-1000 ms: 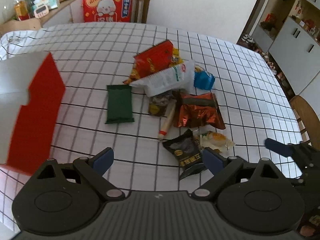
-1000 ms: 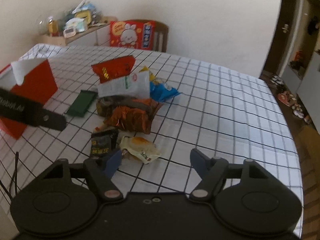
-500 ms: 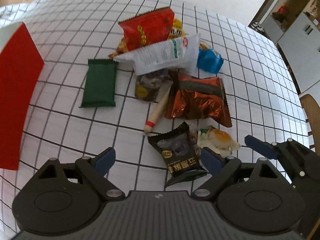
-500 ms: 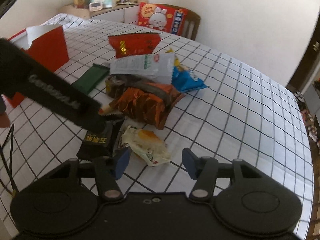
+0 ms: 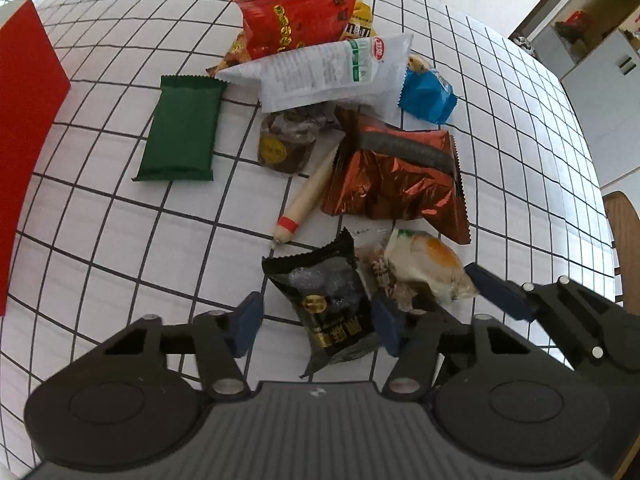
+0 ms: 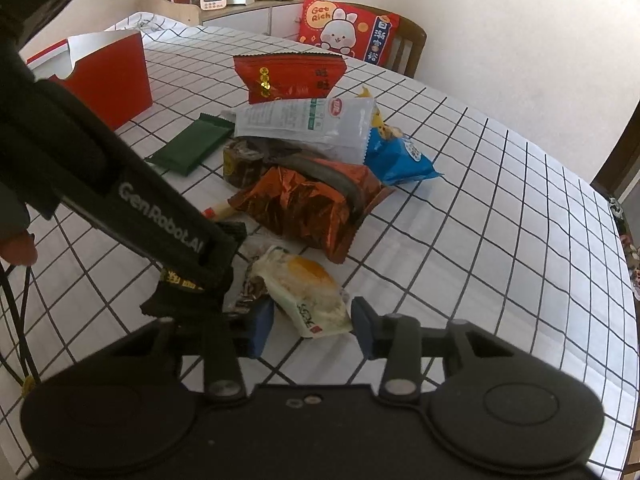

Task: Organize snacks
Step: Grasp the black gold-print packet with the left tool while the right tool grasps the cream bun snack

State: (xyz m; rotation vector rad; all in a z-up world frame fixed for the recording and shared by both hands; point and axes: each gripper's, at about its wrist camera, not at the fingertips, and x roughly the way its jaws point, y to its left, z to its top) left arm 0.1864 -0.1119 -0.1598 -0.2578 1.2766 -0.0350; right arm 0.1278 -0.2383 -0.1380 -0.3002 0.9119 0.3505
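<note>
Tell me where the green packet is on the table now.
In the left wrist view, the green packet lies flat on the checked tablecloth, left of the snack pile, between the red box and the white bag.

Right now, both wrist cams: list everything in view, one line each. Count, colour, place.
black packet: 1, black, nearest, between the left gripper's pads
egg-print packet: 1, white and orange, between the right gripper's pads
copper foil bag: 1, copper, middle of pile
sausage stick: 1, tan with red band, left of the foil bag
brown round snack: 1, brown, under the white bag
white bag: 1, white, on top of pile
red bag: 1, red, far end of pile
blue packet: 1, blue, right edge of pile
green bar: 1, dark green, alone, left of pile
red box: 1, red, far left
tablecloth: 1, white with black grid
left gripper: 1, black with blue pads, jaws just closing
right gripper: 1, same, jaws just closing
</note>
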